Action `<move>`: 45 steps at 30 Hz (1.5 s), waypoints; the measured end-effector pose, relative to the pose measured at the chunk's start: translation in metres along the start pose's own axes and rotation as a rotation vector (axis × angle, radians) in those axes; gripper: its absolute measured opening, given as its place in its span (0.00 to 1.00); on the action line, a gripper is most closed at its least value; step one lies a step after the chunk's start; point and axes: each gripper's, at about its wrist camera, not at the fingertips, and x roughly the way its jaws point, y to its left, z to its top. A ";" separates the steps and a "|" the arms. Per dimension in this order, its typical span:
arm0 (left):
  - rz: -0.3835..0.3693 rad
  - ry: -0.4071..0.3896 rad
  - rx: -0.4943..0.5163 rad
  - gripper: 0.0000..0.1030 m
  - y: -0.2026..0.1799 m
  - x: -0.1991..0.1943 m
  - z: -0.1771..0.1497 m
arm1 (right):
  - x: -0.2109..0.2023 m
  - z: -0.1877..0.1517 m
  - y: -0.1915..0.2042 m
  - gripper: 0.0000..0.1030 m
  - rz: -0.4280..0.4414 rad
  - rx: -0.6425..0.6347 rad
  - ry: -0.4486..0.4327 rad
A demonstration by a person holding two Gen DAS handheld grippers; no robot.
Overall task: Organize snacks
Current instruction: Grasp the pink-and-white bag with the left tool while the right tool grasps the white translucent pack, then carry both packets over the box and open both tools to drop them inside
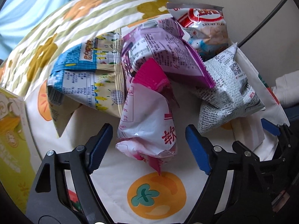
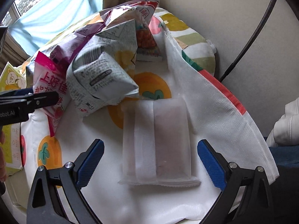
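Left claw [image 1: 149,147], spread, straddles the pink-and-white snack bag [image 1: 147,127] without pinching; right claw [image 2: 151,164], also spread, hovers over the flat white packet [image 2: 158,145], so squeezing likely comes next.

A white cloth [image 1: 115,190] printed with orange fruit is spread as the carrying surface, with a striped, flowered fabric [image 1: 78,22] seen at its far side. On the cloth a pile of snack bags is laid: a pink-and-white bag [image 1: 147,123] nearest, a blue-and-cream one [image 1: 80,78] to the left, a purple one [image 1: 166,56] behind, a grey-white one [image 1: 228,93] to the right. A translucent white packet [image 2: 158,141] is laid flat nearby.
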 end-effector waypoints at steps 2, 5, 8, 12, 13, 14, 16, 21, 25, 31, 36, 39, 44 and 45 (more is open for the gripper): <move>0.011 0.000 0.004 0.60 0.000 0.002 -0.001 | 0.001 0.000 -0.002 0.96 0.000 0.004 -0.005; 0.025 -0.008 0.006 0.55 -0.002 0.002 -0.005 | 0.006 0.002 -0.005 0.96 -0.008 0.003 -0.010; 0.045 -0.016 0.021 0.52 -0.007 -0.002 -0.009 | 0.009 0.002 -0.004 0.96 -0.013 -0.002 -0.015; 0.072 -0.018 0.027 0.51 -0.012 -0.006 -0.014 | 0.010 -0.001 0.004 0.96 -0.020 -0.017 -0.013; 0.073 -0.017 0.024 0.51 -0.013 -0.007 -0.016 | 0.010 0.000 0.004 0.96 -0.019 -0.016 -0.013; 0.071 -0.016 0.020 0.51 -0.012 -0.008 -0.018 | 0.010 0.000 0.005 0.92 -0.019 -0.015 -0.014; 0.073 -0.016 0.015 0.51 -0.011 -0.009 -0.020 | 0.011 0.001 0.006 0.81 -0.022 -0.017 -0.010; 0.098 -0.019 0.007 0.50 -0.012 -0.015 -0.030 | 0.006 -0.003 0.007 0.58 -0.063 -0.036 -0.032; 0.101 -0.025 0.010 0.49 -0.015 -0.023 -0.035 | 0.000 -0.008 0.002 0.57 -0.044 -0.016 -0.041; 0.096 -0.046 -0.008 0.45 -0.021 -0.044 -0.043 | -0.017 -0.007 -0.001 0.57 -0.030 -0.012 -0.066; 0.090 -0.068 -0.028 0.44 -0.021 -0.064 -0.046 | -0.038 -0.006 -0.005 0.57 -0.028 0.004 -0.094; 0.089 -0.098 -0.039 0.44 -0.021 -0.082 -0.047 | -0.053 -0.002 -0.010 0.57 -0.034 0.005 -0.118; 0.093 -0.156 -0.081 0.44 -0.012 -0.115 -0.047 | -0.081 0.003 -0.013 0.57 -0.035 -0.003 -0.166; 0.095 -0.169 -0.091 0.44 -0.011 -0.121 -0.046 | -0.088 0.003 -0.011 0.57 -0.030 -0.009 -0.178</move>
